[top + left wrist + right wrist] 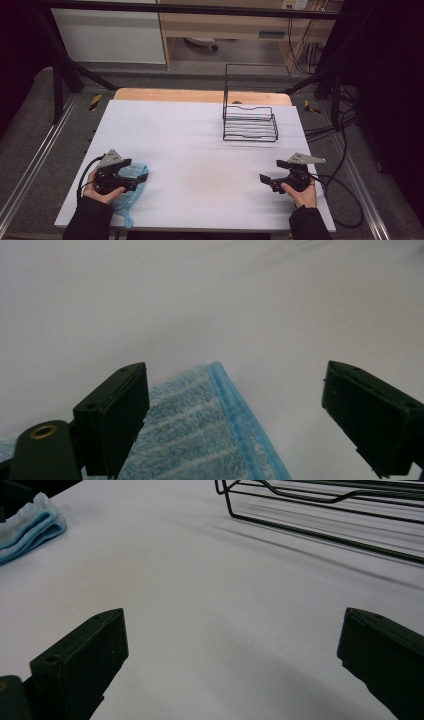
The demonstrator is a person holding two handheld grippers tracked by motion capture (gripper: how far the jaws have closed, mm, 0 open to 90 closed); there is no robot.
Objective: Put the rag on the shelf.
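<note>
A light blue striped towel (131,192) lies folded at the front left of the white table (200,145). My left gripper (135,170) hovers over it, open, with the towel's corner (210,425) lying below and between the jaws. My right gripper (270,171) is at the front right, open, with bare table between its jaws (230,655). The right gripper view shows the towel (27,525) far off at upper left. A black wire rack (249,117) stands at the back right of the table.
The wire rack (325,510) is ahead of my right gripper. Cables (345,195) trail off the table's right edge. A wooden strip (200,95) runs along the table's far edge, with metal frame legs and shelving beyond.
</note>
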